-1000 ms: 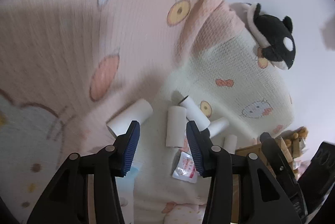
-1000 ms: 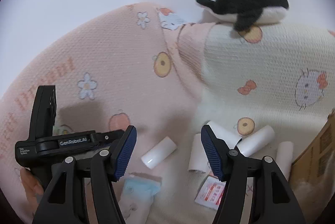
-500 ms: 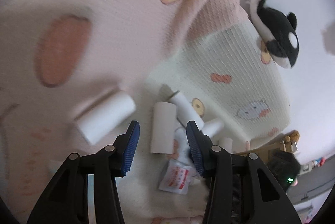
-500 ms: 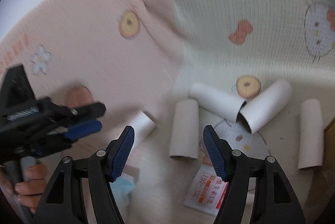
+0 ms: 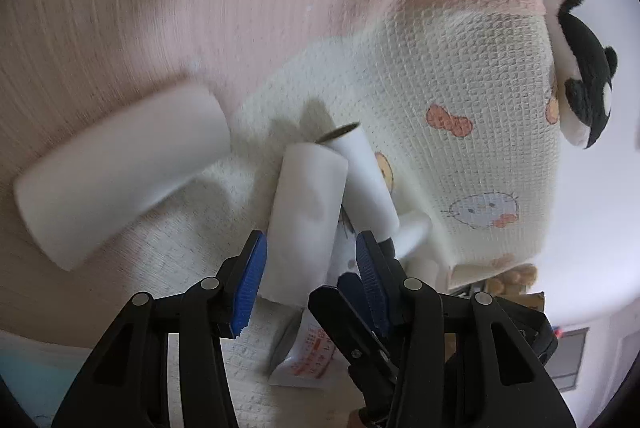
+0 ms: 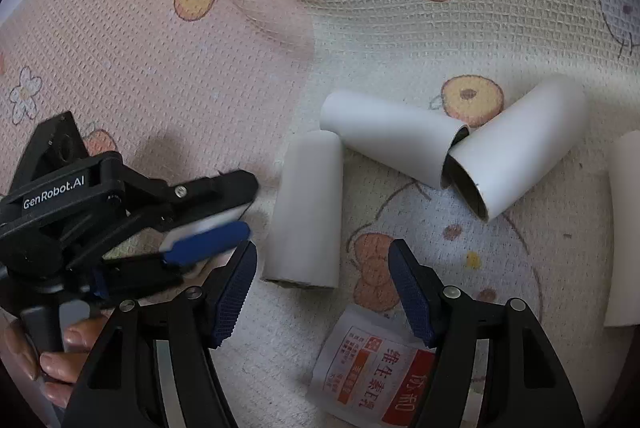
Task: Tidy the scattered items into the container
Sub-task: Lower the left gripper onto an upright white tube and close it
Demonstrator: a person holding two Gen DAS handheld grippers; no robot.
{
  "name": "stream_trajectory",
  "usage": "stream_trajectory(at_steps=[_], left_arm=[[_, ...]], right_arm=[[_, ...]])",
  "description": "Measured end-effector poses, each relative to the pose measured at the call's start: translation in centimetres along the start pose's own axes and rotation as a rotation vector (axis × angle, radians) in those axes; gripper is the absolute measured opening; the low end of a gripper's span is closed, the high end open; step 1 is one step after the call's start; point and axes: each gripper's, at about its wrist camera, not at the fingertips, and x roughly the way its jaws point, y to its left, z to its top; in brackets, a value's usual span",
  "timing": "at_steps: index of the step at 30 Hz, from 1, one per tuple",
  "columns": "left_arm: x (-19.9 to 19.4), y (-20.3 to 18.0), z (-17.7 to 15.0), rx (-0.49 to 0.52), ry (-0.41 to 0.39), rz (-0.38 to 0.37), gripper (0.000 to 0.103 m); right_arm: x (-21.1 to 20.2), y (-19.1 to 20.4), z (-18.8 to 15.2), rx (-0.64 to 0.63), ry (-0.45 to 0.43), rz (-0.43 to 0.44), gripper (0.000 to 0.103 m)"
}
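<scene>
Working over a blanket, pink part (image 6: 120,67) to my left, cream part (image 6: 460,27) to my right; open pink cloth lies left of the rolls, and the cream fold rises behind them toward a plush orca (image 5: 580,67) at the far edge. Left gripper (image 5: 308,268) has its jaws apart, straddling the near end of an upright-lying white tube (image 5: 304,224); pads sit just beside it, and I can't tell if they touch. A second tube (image 5: 368,179) leans against that one's far right side, and a loose tube (image 5: 120,171) lies apart on the left. Right gripper (image 6: 322,280) is also spread, nothing clamped, with the same tube's near end (image 6: 306,207) just ahead between its tips and a printed sachet (image 6: 372,368) below them. Two more tubes (image 6: 392,139) and (image 6: 520,151) meet end to end in a V to the right, and another (image 6: 624,228) sits at the right edge. A hand (image 6: 56,356) holds the left gripper's handle. Versus a second ago, both grippers have dropped closer to the rolls, which fill more of each view; the right jaws have just been opening, with only the tube end ahead of them.
</scene>
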Motion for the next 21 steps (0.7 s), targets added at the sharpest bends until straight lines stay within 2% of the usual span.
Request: stream_trajectory(at_steps=[7,11,12,16,21], left_arm=[[1.8,-0.5,0.2,0.051,-0.008,0.106,0.05],[2.6,-0.7,0.2,0.059,0.014,0.093,0.05],[2.8,-0.8,0.2,0.071,0.025,0.089,0.044],[3.0,-1.6,-0.1,0.118,0.046,0.092,0.043],[2.7,-1.3,-0.7,0.115,0.062,0.093,0.043]], right_arm=[[0.6,0.6,-0.6,-0.042,0.018,0.009,0.066],[0.9,0.9,-0.7,-0.048,0.024,0.019,0.066],[1.0,1.0,-0.5,-0.049,0.025,0.024,0.066],[0.8,1.5,-0.1,-0.064,0.013,0.052,0.064],[0.7,1.9,0.1,-0.09,0.015,0.063,0.063]])
